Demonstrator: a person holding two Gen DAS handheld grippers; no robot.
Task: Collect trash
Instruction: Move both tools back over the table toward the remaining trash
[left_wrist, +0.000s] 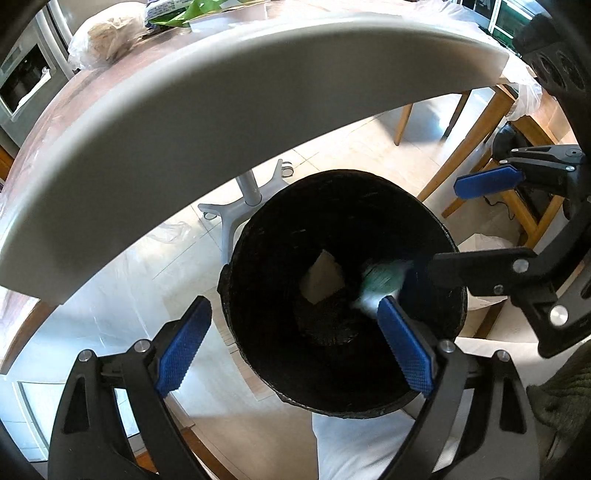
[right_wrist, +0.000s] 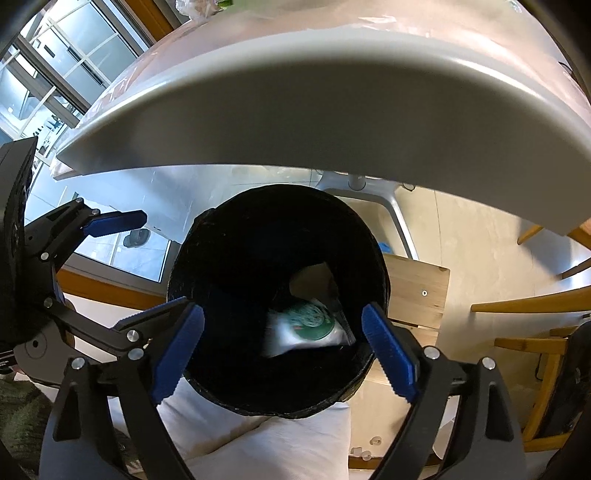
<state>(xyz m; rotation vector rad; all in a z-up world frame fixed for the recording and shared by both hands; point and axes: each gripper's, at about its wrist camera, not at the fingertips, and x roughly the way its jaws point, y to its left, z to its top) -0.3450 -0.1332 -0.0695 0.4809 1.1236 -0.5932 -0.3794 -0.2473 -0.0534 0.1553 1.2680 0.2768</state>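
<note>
Left wrist view: left tongs (left_wrist: 295, 347) spread wide, nothing between the pads, poised above the mouth of a black bin (left_wrist: 343, 291) that fills the frame from centre to 6 o'clock. Inside the bin, a tan paper scrap (left_wrist: 323, 278) lies near the middle; a blurred green-and-white wrapper (left_wrist: 380, 284) sits just at its 3 o'clock, close by the tongs' right-hand pad. Right tongs (left_wrist: 458, 221) enter from 3 o'clock, also spread and empty. A grey table (left_wrist: 229, 103) edge arcs across 12 o'clock; a chair leg (left_wrist: 469, 140) stands at 2 o'clock. Right wrist view: right tongs (right_wrist: 284, 350) wide apart and empty, directly over the same bin (right_wrist: 273, 295). The wrapper (right_wrist: 310, 328), long axis running roughly 8 to 2 o'clock, lies below and between the pads, apart from them; the paper scrap (right_wrist: 314, 282) is at its 12 o'clock. Left tongs (right_wrist: 125, 273) show at 9 o'clock. Judgement: both pieces are already in the bin; the right tongs are nearer the wrapper, and any next piece lies elsewhere, out of view.
</note>
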